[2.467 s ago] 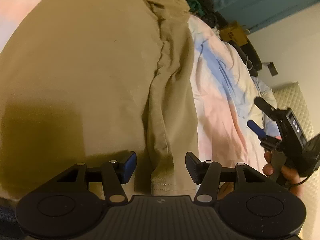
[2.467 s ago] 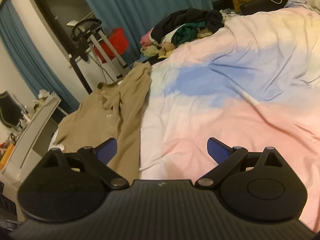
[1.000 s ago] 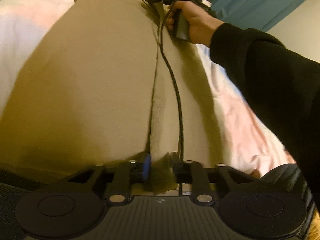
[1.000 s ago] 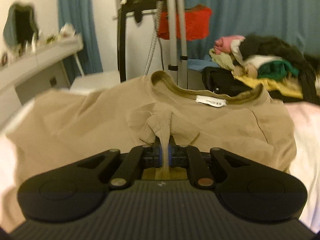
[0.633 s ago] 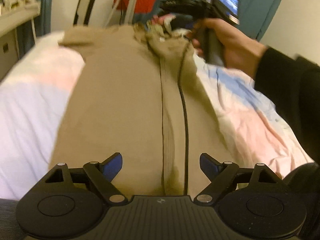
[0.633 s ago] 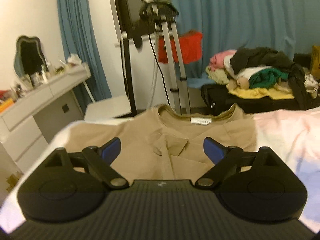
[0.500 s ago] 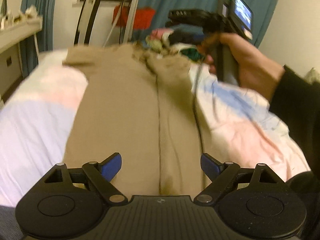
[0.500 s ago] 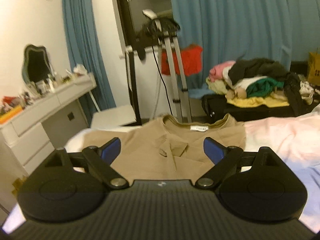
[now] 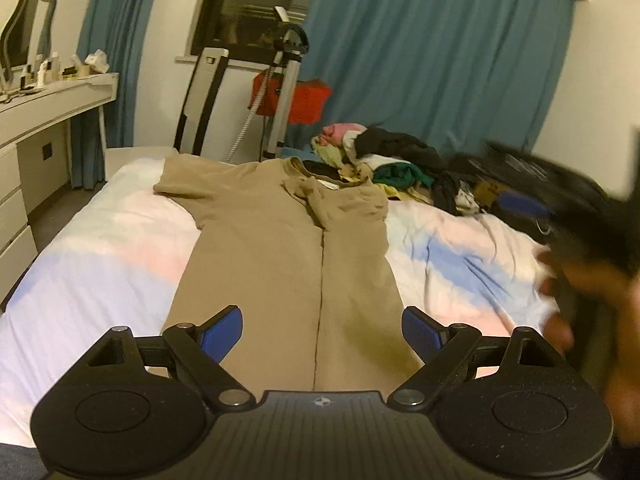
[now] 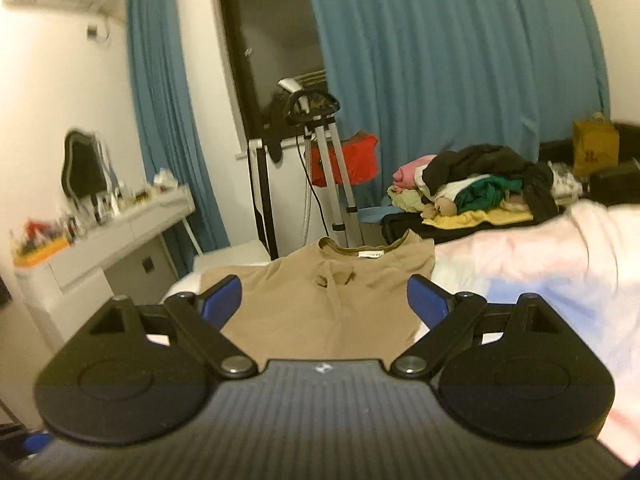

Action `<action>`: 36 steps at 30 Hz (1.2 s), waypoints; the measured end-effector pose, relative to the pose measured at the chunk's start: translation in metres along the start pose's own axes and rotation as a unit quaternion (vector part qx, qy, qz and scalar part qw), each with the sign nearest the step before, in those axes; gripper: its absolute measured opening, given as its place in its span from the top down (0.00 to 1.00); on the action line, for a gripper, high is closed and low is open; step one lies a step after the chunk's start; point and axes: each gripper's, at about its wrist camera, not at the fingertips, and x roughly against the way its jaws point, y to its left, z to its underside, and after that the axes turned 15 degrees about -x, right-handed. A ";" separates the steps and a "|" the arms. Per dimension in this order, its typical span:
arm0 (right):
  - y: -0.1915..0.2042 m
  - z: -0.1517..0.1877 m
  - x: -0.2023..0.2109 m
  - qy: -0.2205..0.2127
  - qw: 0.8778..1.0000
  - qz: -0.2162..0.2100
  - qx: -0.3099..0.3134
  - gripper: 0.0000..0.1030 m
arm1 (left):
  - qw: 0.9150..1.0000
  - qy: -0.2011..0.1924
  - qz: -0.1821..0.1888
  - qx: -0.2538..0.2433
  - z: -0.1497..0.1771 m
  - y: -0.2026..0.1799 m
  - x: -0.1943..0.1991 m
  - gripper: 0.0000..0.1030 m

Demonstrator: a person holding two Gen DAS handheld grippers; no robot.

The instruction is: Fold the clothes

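left claw (image 9: pixel 322 330): jaws wide, empty
right claw (image 10: pixel 324 304): jaws wide, empty
tan T-shirt (image 9: pixel 280 264): on bed (image 9: pixel 100 264), long axis straight ahead of left claw (nearer; right fold done)

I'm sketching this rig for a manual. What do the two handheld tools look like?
Both match: the left tool and right tool have matte black bodies with ribbed top plates, round side discs, silver pivot pins, black linkage arms and blue fingertip pads. A small cross emblem marks each plate.
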 end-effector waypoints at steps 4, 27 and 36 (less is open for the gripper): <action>-0.018 0.021 0.012 -0.013 0.999 0.008 -0.028 0.12 | 1.000 0.004 -0.009 0.018 0.004 0.009 -0.008 0.14; -0.088 0.054 -0.064 0.013 0.995 0.060 -0.083 0.12 | 0.970 0.034 -0.087 0.225 -0.034 0.204 -0.300 0.15; -0.100 0.065 -0.125 0.030 0.994 0.064 -0.083 0.12 | 0.968 -0.033 -0.107 0.223 -0.047 0.257 -0.366 0.18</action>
